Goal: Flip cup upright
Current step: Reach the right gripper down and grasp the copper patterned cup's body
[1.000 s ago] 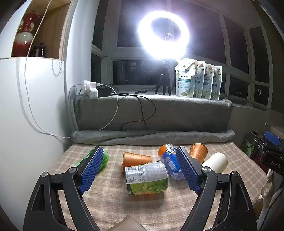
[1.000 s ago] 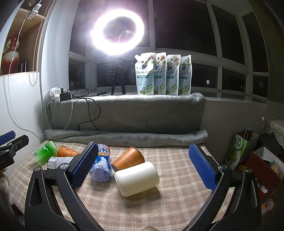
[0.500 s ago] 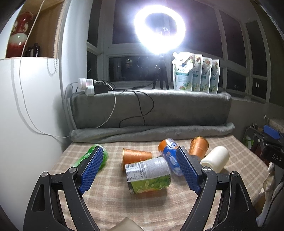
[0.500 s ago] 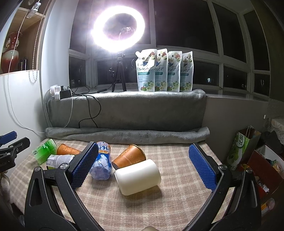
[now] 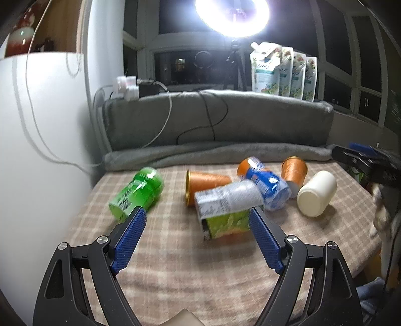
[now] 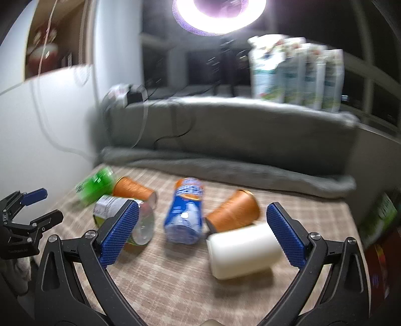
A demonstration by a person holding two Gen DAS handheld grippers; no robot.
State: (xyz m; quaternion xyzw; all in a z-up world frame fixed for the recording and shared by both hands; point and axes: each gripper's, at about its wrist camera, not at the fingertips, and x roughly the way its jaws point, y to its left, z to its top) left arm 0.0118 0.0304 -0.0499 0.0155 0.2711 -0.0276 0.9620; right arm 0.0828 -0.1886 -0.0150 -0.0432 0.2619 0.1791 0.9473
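Several cups lie on their sides on a checked tablecloth (image 5: 190, 270). In the left wrist view: a green cup (image 5: 136, 194), an orange cup (image 5: 206, 184), a clear cup with a green label (image 5: 226, 209), a blue and orange cup (image 5: 265, 185), a second orange cup (image 5: 293, 173) and a cream cup (image 5: 317, 193). My left gripper (image 5: 196, 240) is open and empty, just in front of the clear cup. My right gripper (image 6: 203, 235) is open and empty, with the blue cup (image 6: 185, 210), an orange cup (image 6: 234, 213) and the cream cup (image 6: 243, 250) between its fingers.
A rolled grey blanket (image 5: 215, 150) and a grey padded ledge (image 5: 218, 117) bound the table at the back. A white cabinet (image 5: 37, 150) stands at the left. Cables, a ring light (image 5: 231, 15) and refill pouches (image 5: 283, 72) sit on the ledge. The table drops off at the right.
Both grippers have tilted down and moved forward towards the cups. The right gripper has swung left, so the cream cup now lies close between its fingers. The cups have not moved.
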